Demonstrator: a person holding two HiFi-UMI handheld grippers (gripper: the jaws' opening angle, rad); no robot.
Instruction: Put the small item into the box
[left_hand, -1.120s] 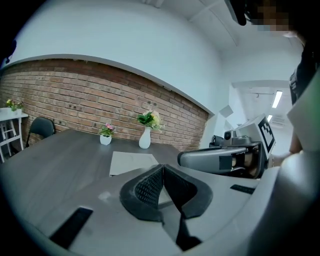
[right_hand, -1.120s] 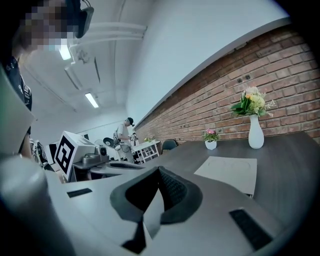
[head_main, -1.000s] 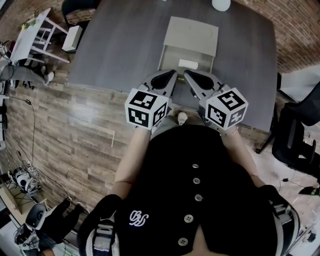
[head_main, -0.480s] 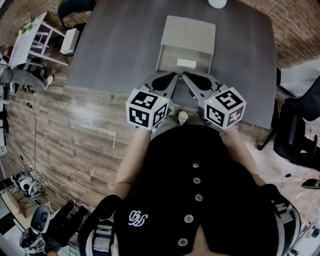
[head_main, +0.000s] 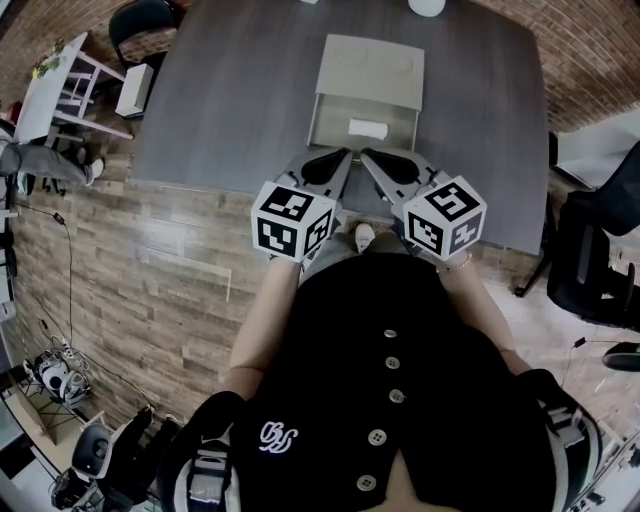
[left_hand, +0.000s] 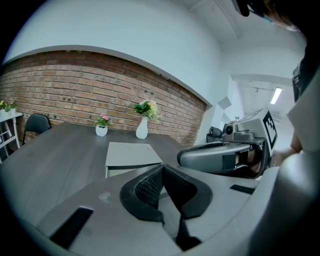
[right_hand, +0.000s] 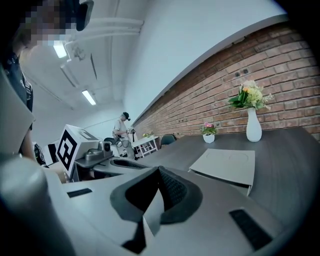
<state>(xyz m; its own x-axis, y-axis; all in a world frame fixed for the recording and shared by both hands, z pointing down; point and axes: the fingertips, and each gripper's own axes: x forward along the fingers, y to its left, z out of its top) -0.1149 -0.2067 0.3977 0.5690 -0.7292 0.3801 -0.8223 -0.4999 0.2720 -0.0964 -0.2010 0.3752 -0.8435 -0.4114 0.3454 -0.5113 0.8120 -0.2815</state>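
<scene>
Left gripper (left_hand: 162, 167) and right gripper (right_hand: 159, 170) are held, jaws closed and empty, since the small item (head_main: 367, 128) seemingly lies in the box (head_main: 325, 125) ahead.

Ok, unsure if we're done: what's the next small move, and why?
Probably ease the right gripper forward to close the lid: the white item seems to lie in the open box, and its tongs, like the left gripper's, are shut, empty.

A white vase (left_hand: 142, 131) and a small pink-flowered pot (left_hand: 101, 131) stand at the grey table's (head_main: 230, 100) far edge, before a brick wall (left_hand: 65, 85).
</scene>
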